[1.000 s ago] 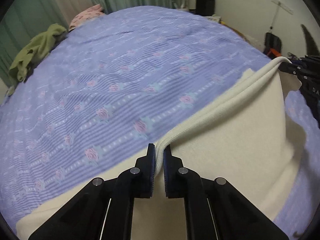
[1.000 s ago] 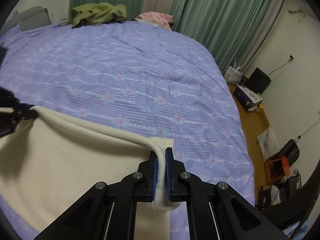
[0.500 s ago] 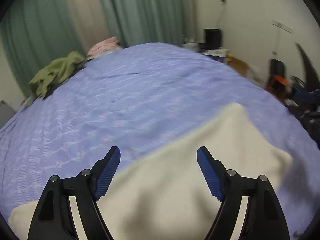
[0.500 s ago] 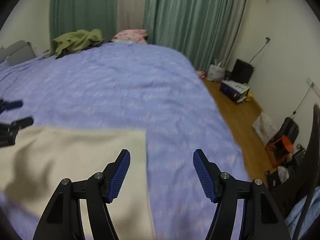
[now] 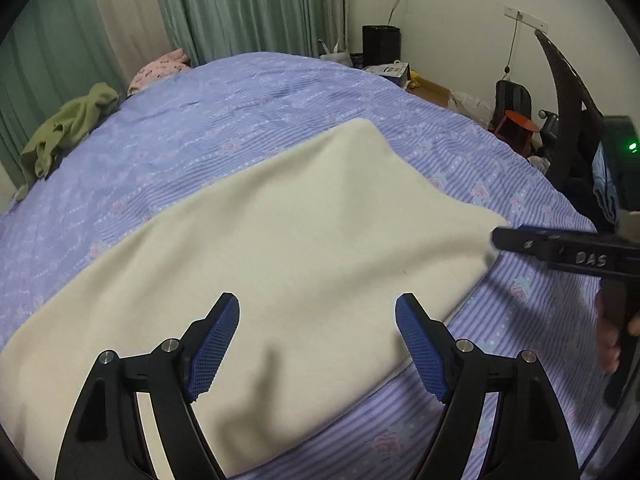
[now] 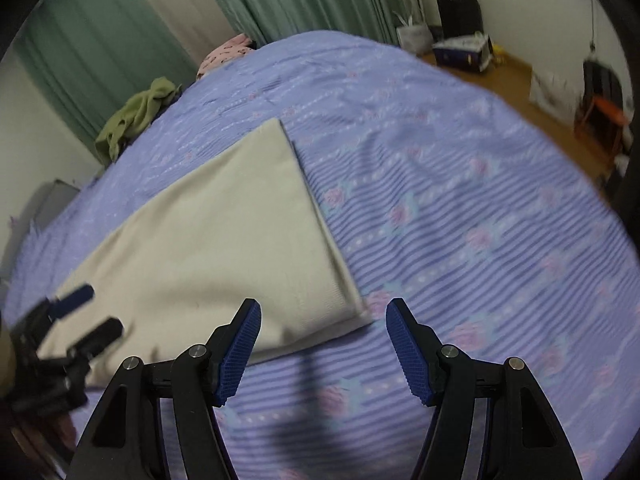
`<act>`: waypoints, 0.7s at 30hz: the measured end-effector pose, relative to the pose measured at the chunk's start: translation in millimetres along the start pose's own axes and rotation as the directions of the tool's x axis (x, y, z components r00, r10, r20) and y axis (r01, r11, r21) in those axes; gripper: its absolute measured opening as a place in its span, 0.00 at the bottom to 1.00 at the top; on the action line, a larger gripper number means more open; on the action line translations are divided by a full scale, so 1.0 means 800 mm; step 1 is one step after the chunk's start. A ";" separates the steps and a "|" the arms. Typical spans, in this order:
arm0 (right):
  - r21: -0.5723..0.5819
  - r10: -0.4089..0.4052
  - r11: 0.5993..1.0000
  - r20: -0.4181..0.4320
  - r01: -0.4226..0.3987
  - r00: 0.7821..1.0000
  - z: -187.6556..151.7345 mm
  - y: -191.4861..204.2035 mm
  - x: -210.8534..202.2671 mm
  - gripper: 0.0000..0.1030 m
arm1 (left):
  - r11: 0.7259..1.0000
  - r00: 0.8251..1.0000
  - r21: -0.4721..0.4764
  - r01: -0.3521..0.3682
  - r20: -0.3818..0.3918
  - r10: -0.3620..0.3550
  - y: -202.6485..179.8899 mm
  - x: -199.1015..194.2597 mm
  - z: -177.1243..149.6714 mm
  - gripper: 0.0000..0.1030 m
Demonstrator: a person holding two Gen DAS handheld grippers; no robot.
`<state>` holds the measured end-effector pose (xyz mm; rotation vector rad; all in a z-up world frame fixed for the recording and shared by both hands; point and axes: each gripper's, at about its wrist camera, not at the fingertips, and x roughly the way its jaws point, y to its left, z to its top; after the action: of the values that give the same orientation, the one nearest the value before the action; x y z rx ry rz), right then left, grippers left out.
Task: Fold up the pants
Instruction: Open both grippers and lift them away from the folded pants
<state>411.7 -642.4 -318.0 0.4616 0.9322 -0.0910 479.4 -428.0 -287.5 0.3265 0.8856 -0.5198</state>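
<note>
We see the cream pants (image 5: 288, 240) lying flat and folded on the purple flowered bedspread (image 5: 224, 128), with nothing gripping them. Our left gripper (image 5: 318, 344) hangs above the near part of the cloth, jaws spread wide and empty. Our right gripper (image 6: 323, 346) is just as wide open and empty, over the pants' near right corner and the bedspread beside it.

We see a wide bed under a lilac striped bedspread (image 5: 248, 128) printed with small pink roses. Flat on it, toward the near edge, lie the cream knit pants (image 5: 280, 240), folded into a broad slab. Well apart, at the far side by the curtains, sit a crumpled olive-green garment (image 5: 68, 132) and a pink patterned cloth bundle (image 5: 160, 70).
</note>
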 end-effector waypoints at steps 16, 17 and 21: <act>0.152 0.151 0.979 -0.096 -0.135 0.984 -0.010 -0.012 0.067 0.65 | 0.999 0.999 -0.023 -0.037 -0.015 0.037 0.000 0.010 0.012 0.78; 0.174 0.166 0.973 -0.089 -0.149 0.982 -0.005 -0.014 0.072 0.65 | 0.999 0.999 -0.026 -0.039 -0.016 0.038 0.000 0.010 0.012 0.78; 0.283 0.203 0.942 -0.049 -0.181 0.978 0.005 -0.028 0.071 0.31 | 0.997 0.999 -0.064 -0.035 -0.038 0.033 0.005 0.008 0.008 0.78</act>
<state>442.3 -657.2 -368.5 0.8193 0.9503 -0.0257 489.2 -429.4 -288.9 0.2926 0.9295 -0.4541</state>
